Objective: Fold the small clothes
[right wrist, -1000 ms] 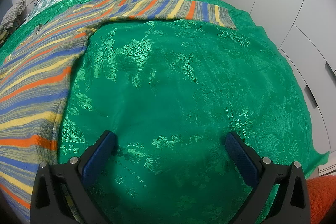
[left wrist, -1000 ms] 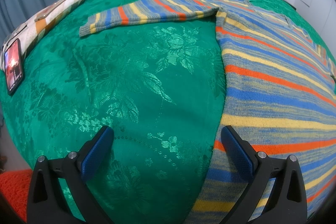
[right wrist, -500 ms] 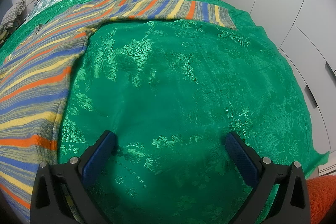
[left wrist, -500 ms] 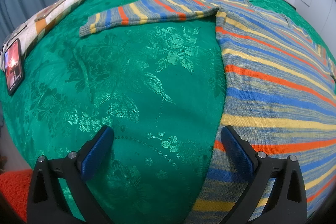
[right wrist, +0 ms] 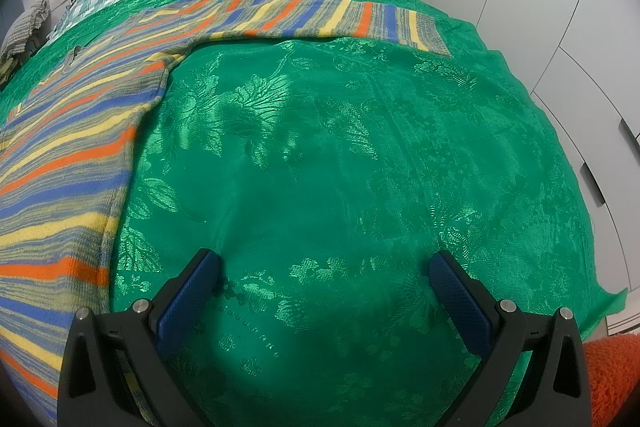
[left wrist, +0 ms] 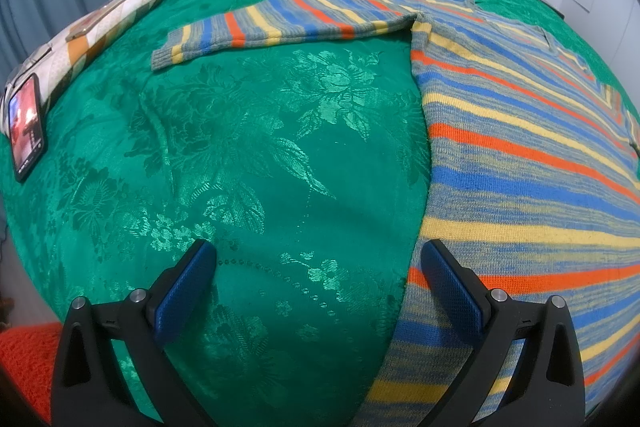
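Nothing has moved; striped sweater [left wrist: 520,155] lies flat, hem cut off.

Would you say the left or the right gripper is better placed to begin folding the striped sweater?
Probably the left gripper: it is open with one finger already over the striped sweater body's side edge. The right gripper, also open, hovers over bare green bedspread, the sweater off to its side.
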`<state>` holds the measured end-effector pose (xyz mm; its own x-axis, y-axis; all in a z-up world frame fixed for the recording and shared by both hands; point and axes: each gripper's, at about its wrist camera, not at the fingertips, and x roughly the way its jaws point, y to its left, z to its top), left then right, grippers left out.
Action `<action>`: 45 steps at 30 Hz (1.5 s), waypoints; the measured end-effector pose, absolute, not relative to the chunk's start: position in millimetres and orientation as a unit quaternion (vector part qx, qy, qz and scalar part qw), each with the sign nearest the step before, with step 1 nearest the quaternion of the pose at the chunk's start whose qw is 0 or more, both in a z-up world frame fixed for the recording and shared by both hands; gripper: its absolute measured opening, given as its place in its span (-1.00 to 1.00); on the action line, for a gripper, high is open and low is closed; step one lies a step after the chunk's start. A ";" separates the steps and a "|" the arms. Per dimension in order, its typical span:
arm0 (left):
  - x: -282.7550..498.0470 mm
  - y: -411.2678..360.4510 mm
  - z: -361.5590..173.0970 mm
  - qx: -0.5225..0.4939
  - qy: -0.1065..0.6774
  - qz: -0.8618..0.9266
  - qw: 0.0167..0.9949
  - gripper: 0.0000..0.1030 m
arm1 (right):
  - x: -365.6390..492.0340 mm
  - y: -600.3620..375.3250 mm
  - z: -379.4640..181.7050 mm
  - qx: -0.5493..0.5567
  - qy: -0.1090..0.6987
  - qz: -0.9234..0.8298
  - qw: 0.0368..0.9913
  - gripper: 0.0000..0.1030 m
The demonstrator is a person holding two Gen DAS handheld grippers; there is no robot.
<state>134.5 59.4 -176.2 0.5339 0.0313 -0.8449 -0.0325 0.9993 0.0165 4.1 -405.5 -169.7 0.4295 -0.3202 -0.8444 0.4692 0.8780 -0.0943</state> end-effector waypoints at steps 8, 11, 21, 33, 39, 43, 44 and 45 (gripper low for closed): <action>134.4 59.4 -176.3 -0.001 0.482 0.018 0.876 0.99 | 3.9 -405.5 -169.7 0.078 0.480 -0.234 0.842 1.00; 134.4 59.4 -176.3 -0.001 0.482 0.018 0.876 0.99 | 3.8 -405.4 -169.6 0.078 0.480 -0.234 0.842 1.00; 134.6 60.4 -176.4 -0.002 0.482 0.018 0.876 0.99 | 3.6 -405.0 -169.8 0.078 0.480 -0.235 0.842 1.00; 124.9 76.6 -144.9 -0.055 0.438 0.005 0.897 0.99 | -2.3 -427.2 -136.0 0.165 0.453 -0.193 0.855 0.99; 118.5 79.2 -126.2 -0.048 0.388 0.014 0.920 0.99 | 20.7 -506.2 -92.1 0.261 0.370 -0.163 0.877 0.99; 121.5 79.8 -128.3 -0.044 0.392 0.020 0.919 0.99 | 60.6 -596.4 -88.2 0.353 0.359 -0.165 0.848 0.93; 121.9 80.2 -129.1 -0.045 0.393 0.021 0.918 0.99 | 67.4 -614.6 -93.1 0.381 0.360 -0.166 0.835 0.86; 122.4 80.6 -130.3 -0.046 0.395 0.023 0.917 0.99 | 75.5 -634.1 -101.1 0.417 0.363 -0.165 0.817 0.72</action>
